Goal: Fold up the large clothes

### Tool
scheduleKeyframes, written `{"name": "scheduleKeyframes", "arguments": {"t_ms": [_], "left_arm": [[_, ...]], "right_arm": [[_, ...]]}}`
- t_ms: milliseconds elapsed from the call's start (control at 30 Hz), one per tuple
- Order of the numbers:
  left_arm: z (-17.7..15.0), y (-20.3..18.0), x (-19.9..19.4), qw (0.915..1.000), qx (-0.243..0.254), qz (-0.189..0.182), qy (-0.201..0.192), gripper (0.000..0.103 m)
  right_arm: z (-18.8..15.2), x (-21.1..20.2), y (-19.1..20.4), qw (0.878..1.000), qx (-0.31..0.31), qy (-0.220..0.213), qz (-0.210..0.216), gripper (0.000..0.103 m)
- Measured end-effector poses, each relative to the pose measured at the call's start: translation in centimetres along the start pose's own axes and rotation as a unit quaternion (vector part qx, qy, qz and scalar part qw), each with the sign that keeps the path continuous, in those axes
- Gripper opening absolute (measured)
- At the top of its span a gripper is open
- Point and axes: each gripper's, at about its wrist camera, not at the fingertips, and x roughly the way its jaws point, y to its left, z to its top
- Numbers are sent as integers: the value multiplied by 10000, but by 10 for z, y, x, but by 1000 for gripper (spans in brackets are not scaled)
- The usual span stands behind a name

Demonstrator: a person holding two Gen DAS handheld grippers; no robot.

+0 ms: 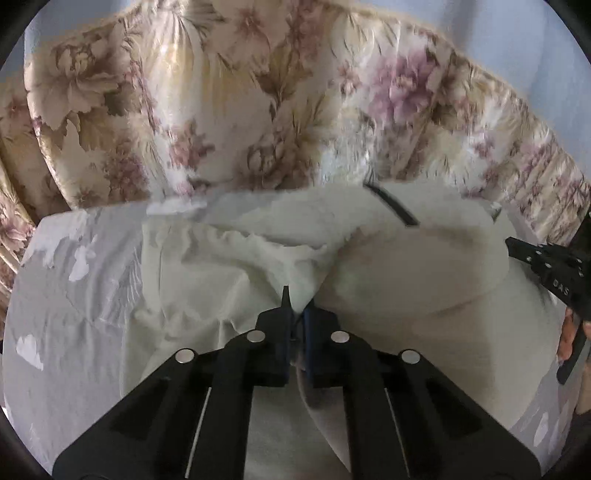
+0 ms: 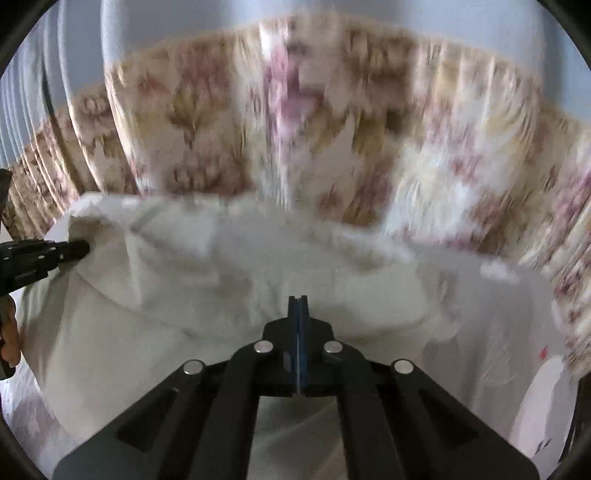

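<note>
Garment: big cream-white piece of clothing (image 1: 406, 280), looks like a hoodie going by the hood-like bulge and the dark drawstring (image 1: 391, 205) on its far side. It's heaped and rumpled on the bed, filling the near middle of both views.

Left gripper: (image 1: 299, 306) clamped onto a fold of the cream cloth, fabric bunched between the fingers at the garment's near edge. In the right wrist view it comes in from the left edge (image 2: 79, 251), tip pressed into the garment's far-left corner.

Right gripper: (image 2: 298, 301) fingers pressed flat together with the blue pads meeting. Can't see any cloth pinched at the tips; the garment just lies under and beyond them. From the left wrist view its black body (image 1: 546, 269) pokes in at the right edge, touching the garment's right side.

Hand: a bit of the person's hand (image 1: 570, 334) shows near right, wrapped around that gripper's handle.

Bed sheet: pale greyish sheet (image 1: 74, 295) with white leafy patches, spread under the garment, bare on the left.

Floral cover: cream fabric with pink and brown flowers (image 1: 207, 96), gathered in pleats along its far rim, rising right behind the garment like a wall.

Back wall: plain bluish wall (image 2: 184, 22) beyond the floral cover.

Blur: the right wrist view is heavily smeared, so the far details there are mush.
</note>
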Motion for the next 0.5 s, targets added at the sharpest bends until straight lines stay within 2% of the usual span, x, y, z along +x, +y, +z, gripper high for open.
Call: {"name": "scheduleKeyframes", "arguments": {"t_ms": [67,133,233,267,300,333,367,400,433,467,500], "left_arm": [[10,0,-11,9998,18,-21,-196,3],[24,5,-19,9994,-100,-135,-303,3],[44,21,-14,9976,-505,-374,-300,6],[48,27,-10,9972,-588,-421,-212,7],[50,30,-7,9971,-626,-423,-109,18],[50,37,-10,9970,-687,-349,-46,37],[47,41,-17,9973,-692,-204,-125,52],[44,45,-24,9975,-669,-77,-234,85],[37,49,-36,9972,-637,74,-392,100],[28,53,-46,9970,-615,132,-448,100],[21,56,-50,9974,-597,103,-386,100]], "right_arm": [[14,-17,-2,9994,25,-347,-66,0],[33,-29,-4,9966,1,-742,-347,0],[58,-20,-14,9951,106,-607,-771,0],[59,-17,-18,9957,182,-509,-751,0],[57,-17,-23,9962,320,-476,-650,2],[52,-20,-27,9966,384,-443,-585,3],[43,-24,-31,9972,395,-331,-537,17],[35,-27,-34,9975,415,-305,-494,30],[21,-34,-39,9971,531,-314,-442,54],[13,-40,-43,9966,624,-336,-418,60],[-1,-47,-50,9959,794,-308,-312,60]]}}
